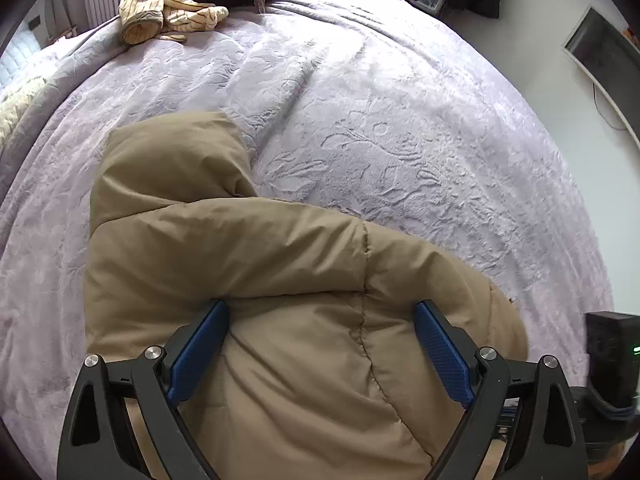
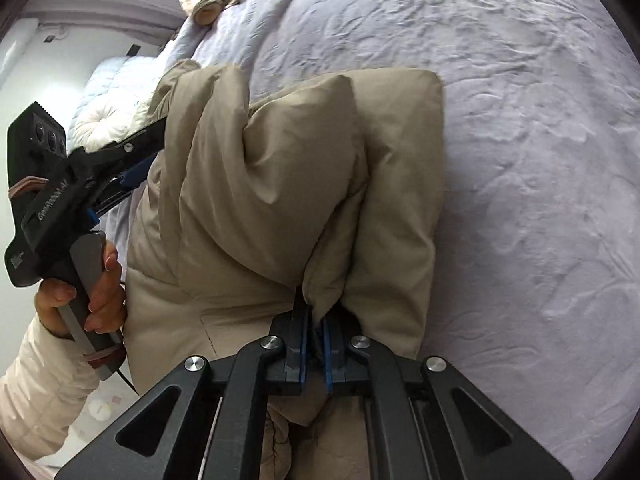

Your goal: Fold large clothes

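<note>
Item: tan padded coat [image 1: 256, 280], hooded, lying on a bed [image 1: 400, 140] under a lilac textured cover; in the left wrist view it fills the frame from 6 to 9 o'clock, hood toward 11.

Right tongs [image 2: 316, 320]: closed on a bunched fold of the coat at 6 o'clock of their own view, the fabric pinched between the blue pads.

Left tongs [image 1: 320, 340]: jaws wide apart over the coat's back, gripping nothing. A hand [image 2: 96, 288] holds their handle at 8 o'clock in the right wrist view.

Risks, as judged:
- Slick, puffy cloth may slide out of a thin pinch when pulled — the fold would drop.
- With only one side held, the coat may drag and twist.
- The cover may ruck up beneath.

Containers: none seen. Striped clothes [image 1: 176, 4] are heaped loose at 11 o'clock.
</note>
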Tool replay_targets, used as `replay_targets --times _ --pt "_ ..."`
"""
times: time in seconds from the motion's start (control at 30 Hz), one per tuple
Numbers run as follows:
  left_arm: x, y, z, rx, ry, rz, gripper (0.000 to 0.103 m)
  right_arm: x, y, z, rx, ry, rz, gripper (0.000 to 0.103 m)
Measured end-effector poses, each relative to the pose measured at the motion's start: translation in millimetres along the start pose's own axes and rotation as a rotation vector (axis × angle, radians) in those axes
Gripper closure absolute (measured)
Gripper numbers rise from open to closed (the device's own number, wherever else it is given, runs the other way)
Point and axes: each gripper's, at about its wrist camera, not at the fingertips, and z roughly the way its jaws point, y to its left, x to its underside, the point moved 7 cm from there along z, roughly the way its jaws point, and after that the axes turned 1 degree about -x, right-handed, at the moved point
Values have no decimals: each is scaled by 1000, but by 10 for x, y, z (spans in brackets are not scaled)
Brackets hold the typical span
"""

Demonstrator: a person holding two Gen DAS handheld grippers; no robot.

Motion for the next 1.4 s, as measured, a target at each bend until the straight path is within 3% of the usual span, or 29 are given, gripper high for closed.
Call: replay_targets --times 0.17,0.37,0.47,0.57,0.73,0.97,1.07,1.17,1.4 --pt "12 36 48 -10 5 9 9 202 -58 -456 45 -40 30 97" --pt "21 40 43 -15 6 14 9 316 162 -892 118 -163 3 97" --pt "25 41 38 -18 6 15 9 264 470 -844 143 -182 -80 97" --pt "27 49 24 -16 4 15 9 280 630 -650 225 -144 -158 97" --pt "51 15 -43 -11 4 37 9 462 454 -266 378 -37 -200 97" --pt "145 117 -441 25 -16 -7 9 416 307 -43 512 -16 -243 97" --pt "292 238 -652 17 -24 -14 9 394 146 -41 536 -17 -209 98" --pt "492 359 -825 1 -24 -21 9 417 34 -61 492 -18 -156 98" --pt "961 592 -1066 -20 21 -67 9 395 138 -44 518 -9 -167 97"
